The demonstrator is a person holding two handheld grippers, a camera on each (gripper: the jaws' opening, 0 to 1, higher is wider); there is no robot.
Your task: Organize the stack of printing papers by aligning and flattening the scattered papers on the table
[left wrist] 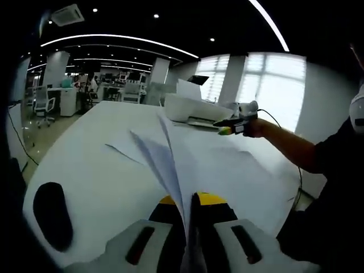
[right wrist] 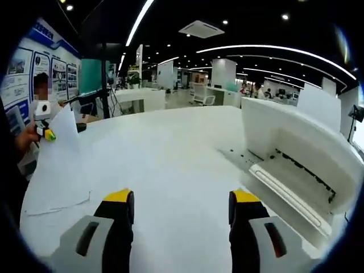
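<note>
In the left gripper view my left gripper (left wrist: 190, 227) has its yellow-tipped fingers (left wrist: 165, 213) pinched together on the near edge of a few thin white printing sheets (left wrist: 170, 162). The sheets rise from the fingers and fan apart, while more loose white paper (left wrist: 128, 149) lies flat on the white rounded surface (left wrist: 85, 165) beyond. Past them sits a white desktop printer (left wrist: 190, 108), and my right gripper (left wrist: 236, 124) hovers near it at the end of my dark sleeve.

In the right gripper view my right gripper (right wrist: 181, 213) has its fingers (right wrist: 118, 210) spread wide with nothing between them, poised over bare surface (right wrist: 170, 148). To the left, my left gripper (right wrist: 44, 132) lifts the sheets (right wrist: 60, 136), and flat paper (right wrist: 54, 193) lies below it. The printer's open tray (right wrist: 296, 176) is on the right.

These sheets are light, limp and slick; I judge they will sag, slide over each other and crease if squeezed mid-page. Better to grip at an edge or corner, and press flat with gentle downward strokes.
</note>
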